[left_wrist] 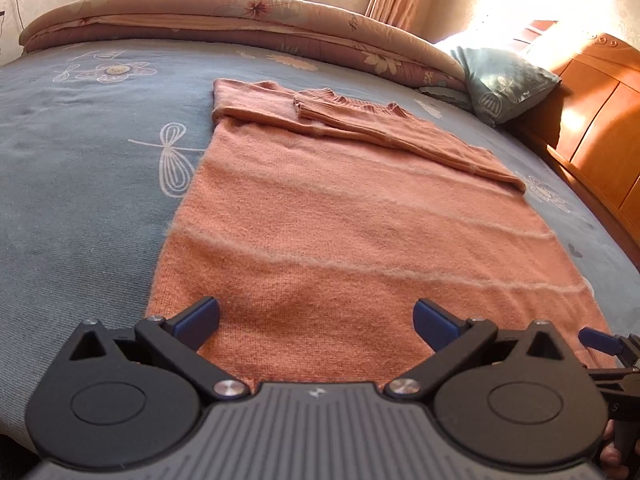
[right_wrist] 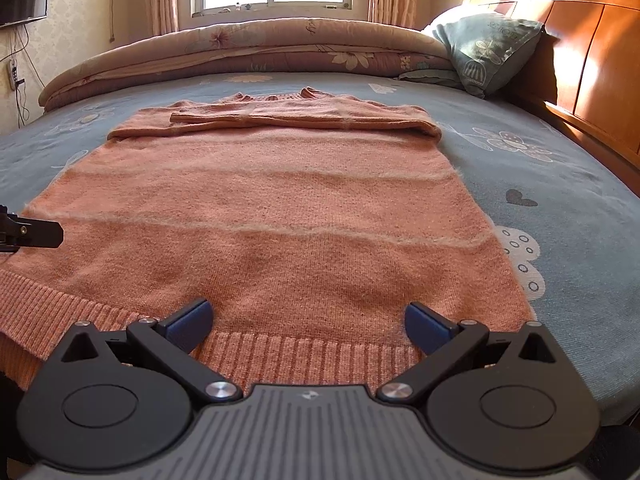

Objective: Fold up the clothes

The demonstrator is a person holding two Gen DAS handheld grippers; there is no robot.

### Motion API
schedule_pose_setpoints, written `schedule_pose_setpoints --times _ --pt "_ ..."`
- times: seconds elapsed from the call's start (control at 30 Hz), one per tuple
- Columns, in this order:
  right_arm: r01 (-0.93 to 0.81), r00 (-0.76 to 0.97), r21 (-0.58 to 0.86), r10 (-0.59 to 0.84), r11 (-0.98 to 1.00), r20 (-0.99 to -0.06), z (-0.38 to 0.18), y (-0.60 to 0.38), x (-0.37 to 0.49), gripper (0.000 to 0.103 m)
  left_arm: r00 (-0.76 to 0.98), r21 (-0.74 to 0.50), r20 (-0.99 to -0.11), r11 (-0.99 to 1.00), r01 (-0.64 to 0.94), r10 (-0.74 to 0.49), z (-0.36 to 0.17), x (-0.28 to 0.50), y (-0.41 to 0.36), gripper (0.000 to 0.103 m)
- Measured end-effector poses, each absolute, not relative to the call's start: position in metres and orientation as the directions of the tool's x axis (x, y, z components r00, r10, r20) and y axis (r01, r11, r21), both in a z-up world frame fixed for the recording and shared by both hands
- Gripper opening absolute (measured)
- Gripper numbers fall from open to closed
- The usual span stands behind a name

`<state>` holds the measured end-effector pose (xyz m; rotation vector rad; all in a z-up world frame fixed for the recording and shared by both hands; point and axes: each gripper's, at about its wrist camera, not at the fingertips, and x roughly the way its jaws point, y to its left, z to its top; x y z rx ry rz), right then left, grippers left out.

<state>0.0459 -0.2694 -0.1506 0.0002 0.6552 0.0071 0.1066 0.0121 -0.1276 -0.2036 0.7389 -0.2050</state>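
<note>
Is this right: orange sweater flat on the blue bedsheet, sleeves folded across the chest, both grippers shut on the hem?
Not quite. Both the left gripper and right gripper are open over the sweater, as each wrist view shows. The sleeves and bedsheet are as stated.

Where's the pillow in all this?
The pillow is at the far right of both views, propped against the wooden headboard, beside the rolled quilt and beyond the orange sweater.

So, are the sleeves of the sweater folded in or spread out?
Folded in: both sleeves lie across the chest of the sweater, near the collar; the body is still spread flat.
</note>
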Motion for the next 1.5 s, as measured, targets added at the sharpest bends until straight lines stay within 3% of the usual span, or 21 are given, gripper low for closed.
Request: schedule_pose_setpoints --times 0.2,0.47,0.87,1.2,1.5 --pt "-0.010 0.810 0.002 0.009 1.000 -0.586 -0.153 -0.270 0.043 0.103 0.715 -0.307 -0.650 0.949 0.064 -0.258 -0.115 0.118 0.027 0.102" --pt "-0.019 0.818 0.002 0.017 1.000 -0.575 -0.155 -0.271 0.042 0.103 0.696 -0.310 -0.654 0.944 0.110 -0.296 -0.116 0.158 0.004 0.102" --pt "-0.014 0.820 0.000 0.012 1.000 -0.572 -0.156 -0.269 0.044 0.103 0.694 -0.330 -0.655 0.939 0.094 -0.300 -0.113 0.139 0.037 0.102" --pt "-0.041 0.758 -0.002 0.030 0.999 -0.652 -0.146 -0.270 0.056 0.103 0.697 -0.206 -0.636 0.943 0.260 -0.331 -0.081 0.127 0.002 0.102" --pt "-0.023 0.748 -0.006 0.013 1.000 -0.664 -0.146 -0.268 0.057 0.103 0.640 -0.205 -0.669 0.922 0.330 -0.378 -0.101 0.124 -0.023 0.102"
